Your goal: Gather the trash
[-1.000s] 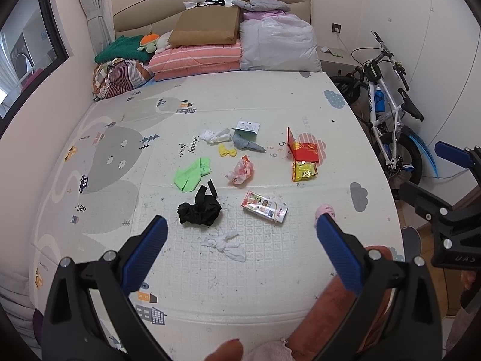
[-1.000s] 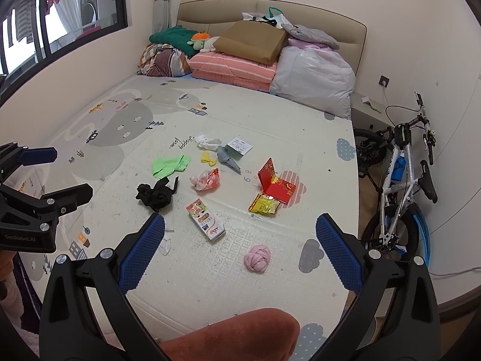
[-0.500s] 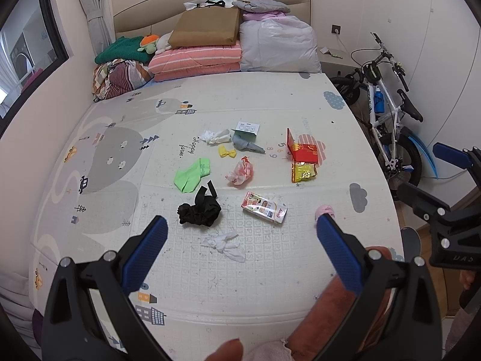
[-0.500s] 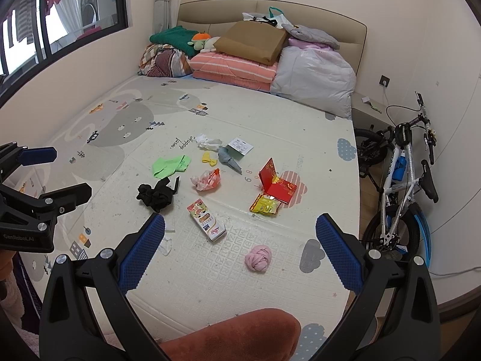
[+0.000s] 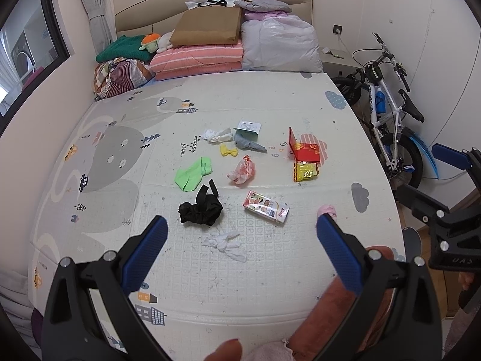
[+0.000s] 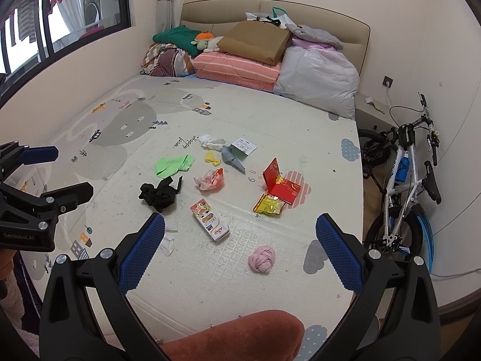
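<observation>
Litter lies scattered on the printed bed mat (image 5: 150,156): a small drink carton (image 5: 266,206) (image 6: 209,219), a crumpled white tissue (image 5: 225,242), a black bundle (image 5: 200,207) (image 6: 159,194), a green paper (image 5: 194,174), a red-white wrapper (image 5: 242,170) (image 6: 210,179), a yellow packet (image 5: 306,171) (image 6: 269,206), an open red envelope (image 5: 305,150) (image 6: 281,182) and a pink ball (image 6: 262,259). My left gripper (image 5: 242,237) hangs open above the near edge, over the tissue. My right gripper (image 6: 240,237) is open too, with nothing between its fingers.
Folded bedding, pillows and a brown bag (image 5: 207,27) are stacked at the headboard. A white bicycle (image 5: 387,111) (image 6: 405,180) stands beside the bed on the right. A person's rust-coloured sleeve (image 6: 237,337) sits at the bottom of both views.
</observation>
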